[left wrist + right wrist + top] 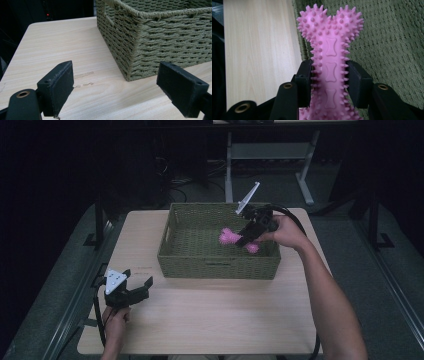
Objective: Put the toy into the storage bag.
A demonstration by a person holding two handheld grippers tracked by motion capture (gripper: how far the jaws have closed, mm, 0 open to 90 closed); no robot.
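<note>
Pink rubber, studded all over with short nubs — that was the bone-shaped toy held by the right gripper. Its fingers were closed on the narrow middle shaft, one on each side, with the knobbed end standing clear beyond them. In the high view the toy hung within the woven basket, over its right half and near the back; whether it touched the basket floor could not be told.

By appearance the toy was light and somewhat yielding. The nubs would likely bend under pressure and give the fingers purchase, so slipping seemed unlikely. The shaft was judged the sound place to hold: it is the slimmest part, and the wide lobes at either end would stop the toy sliding out lengthways. Nothing about it looked fragile.

The left gripper rested low over the desk, near its front left corner, well apart from the basket — its fingers stood wide open with nothing between them.
</note>
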